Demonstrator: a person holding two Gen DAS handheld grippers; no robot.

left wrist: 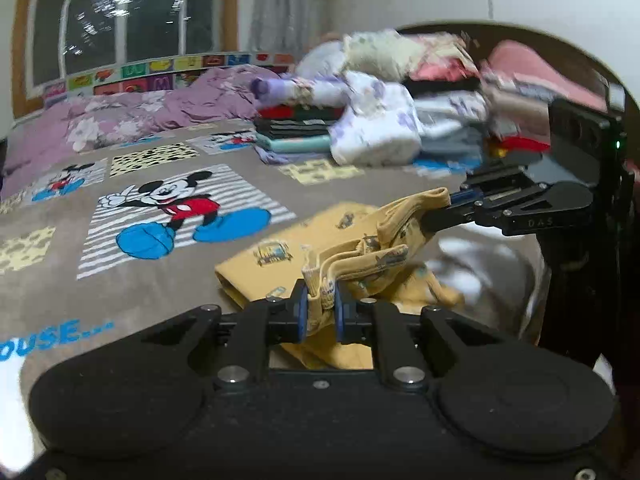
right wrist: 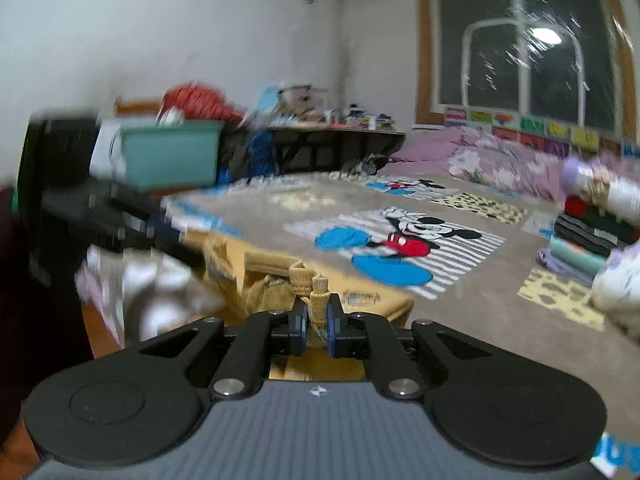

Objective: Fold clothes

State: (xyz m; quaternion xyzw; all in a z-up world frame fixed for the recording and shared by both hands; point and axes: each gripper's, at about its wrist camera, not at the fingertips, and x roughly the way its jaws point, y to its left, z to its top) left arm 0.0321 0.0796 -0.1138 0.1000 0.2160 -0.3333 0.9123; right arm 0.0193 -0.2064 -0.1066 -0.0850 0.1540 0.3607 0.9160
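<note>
Left gripper (left wrist: 321, 307): jaws nearly closed, blue pads clamped on a bunched ribbed edge of the yellow garment (left wrist: 280, 254). Cloth fills the gap between the pads and pokes up above them.

Right gripper (right wrist: 318, 320): same state, jaws nearly closed, pads pinching a ribbed yellow edge that sticks up between the fingers. From the left wrist view the right gripper (left wrist: 448, 204) comes in from the right side, its tip gripping another part of the same garment, higher than the left one. Fabric hangs in folds between the two grip points.

Garment: yellow, small printed pictures, ribbed trim. Its far part lies flat on the blanket (left wrist: 140, 280), near the front edge of the bed; the near part is lifted off by both grippers. In the right wrist view the left gripper shows only as a dark smear at the left edge, too blurred to read.

Blanket: grey-brown, cartoon mouse print (left wrist: 180, 208) just beyond the garment, not touching it. A stack of folded clothes (left wrist: 296, 128) sits farther back on the bed, well apart from the garment, with a white floral bundle (left wrist: 376, 128) beside it and more piled fabric behind. Purple floral bedding (left wrist: 120, 120) lies along the window side. Right wrist view heavily motion-blurred; a teal box (right wrist: 172, 156) shows off the bed at left.
</note>
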